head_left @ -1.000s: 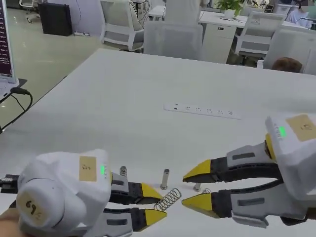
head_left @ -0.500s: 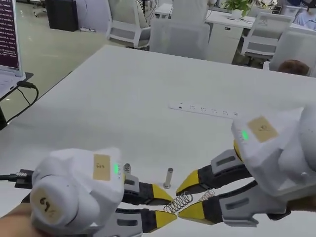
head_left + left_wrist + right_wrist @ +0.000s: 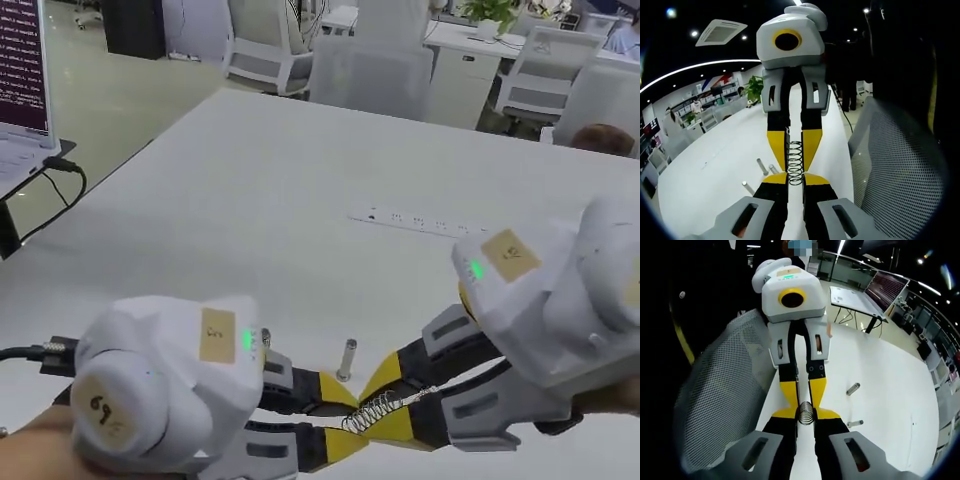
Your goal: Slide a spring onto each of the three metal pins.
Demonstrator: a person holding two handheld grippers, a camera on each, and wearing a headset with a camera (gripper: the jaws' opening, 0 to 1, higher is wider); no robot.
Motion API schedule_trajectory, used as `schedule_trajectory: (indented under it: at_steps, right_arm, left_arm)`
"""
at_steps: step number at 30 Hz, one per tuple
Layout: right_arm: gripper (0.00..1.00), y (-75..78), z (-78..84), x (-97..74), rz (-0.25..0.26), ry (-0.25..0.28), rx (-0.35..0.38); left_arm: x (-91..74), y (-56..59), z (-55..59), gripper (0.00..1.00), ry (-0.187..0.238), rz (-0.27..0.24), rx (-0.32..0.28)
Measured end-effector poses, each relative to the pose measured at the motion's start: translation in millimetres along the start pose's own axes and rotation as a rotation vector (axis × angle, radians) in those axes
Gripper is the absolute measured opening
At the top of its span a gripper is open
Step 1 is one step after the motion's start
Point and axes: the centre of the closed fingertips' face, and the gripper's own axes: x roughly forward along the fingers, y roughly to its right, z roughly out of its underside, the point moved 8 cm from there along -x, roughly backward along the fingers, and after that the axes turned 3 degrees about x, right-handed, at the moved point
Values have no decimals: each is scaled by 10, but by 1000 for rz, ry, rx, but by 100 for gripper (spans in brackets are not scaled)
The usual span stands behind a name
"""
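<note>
Metal spring (image 3: 372, 410) just on person's side of upright pin (image 3: 348, 358), L gripper (image 3: 350, 420) jaws narrow, pinching one end, R gripper (image 3: 380, 406) jaws narrow round other end, contact not clear, 2nd pin (image 3: 265, 338) left of upright pin, both on white table (image 3: 250, 200).

The white table (image 3: 250, 190) is carrying 1 white power strip (image 3: 420, 222) lying flat and, well apart from it on the near side, 3 short metal pins (image 3: 762, 166) standing upright.
</note>
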Motion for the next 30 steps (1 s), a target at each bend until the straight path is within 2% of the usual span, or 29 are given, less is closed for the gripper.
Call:
schedule_trajectory:
  at_steps: [9, 21, 27, 30]
  right_arm:
    - [9, -13, -27, -21, -4, -41, -44]
    - [8, 88, -121, -47, -28, -117, -39]
    - [8, 116, -154, -16, -41, -131, -35]
    - [8, 135, -162, -13, -35, -142, -37]
  left_arm:
    - [-12, 8, -26, 2, 9, -10, -15]
    - [-8, -53, -34, 3, 39, -41, -45]
    - [-41, -80, 5, 3, 42, -46, -83]
    - [-55, -91, 76, 6, 27, -44, -120]
